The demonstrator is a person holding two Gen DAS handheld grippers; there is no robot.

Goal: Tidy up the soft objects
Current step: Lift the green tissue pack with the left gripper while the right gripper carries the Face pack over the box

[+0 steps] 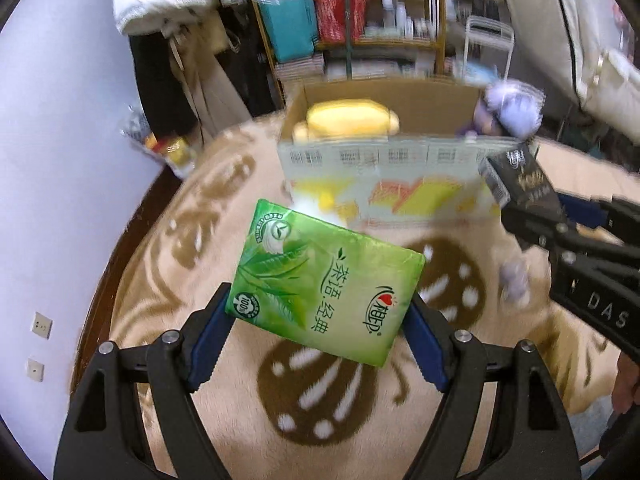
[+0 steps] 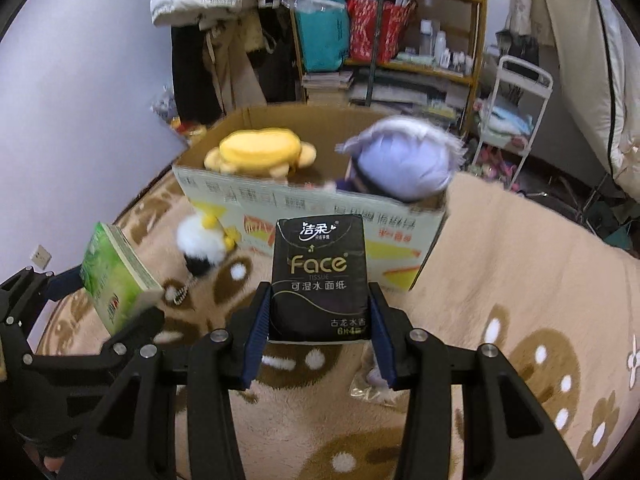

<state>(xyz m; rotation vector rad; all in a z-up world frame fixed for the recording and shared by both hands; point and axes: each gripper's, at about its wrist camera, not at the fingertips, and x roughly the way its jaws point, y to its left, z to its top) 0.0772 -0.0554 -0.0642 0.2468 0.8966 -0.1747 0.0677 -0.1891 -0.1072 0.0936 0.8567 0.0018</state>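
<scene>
2 tissue packs held above the blanket, in front of the cardboard box.

The left hand-held gripper (image 1: 320, 316) is clenched on a green tissue pack (image 1: 324, 280), which sits tilted between its blue pads, lifted off the patterned blanket (image 1: 168, 264). The right hand-held gripper (image 2: 318, 320) grasps a black tissue pack (image 2: 319, 276) upright between its pads, label facing the camera. Both packs hang just short of the near wall of the cardboard box (image 2: 320, 204). Inside the box lie a yellow plush toy (image 2: 260, 152) on the left and a purple-haired plush doll (image 2: 400, 160) at the right, leaning over the rim. A small white, black and yellow plush (image 2: 202, 244) lies on the blanket against the box front.
</scene>
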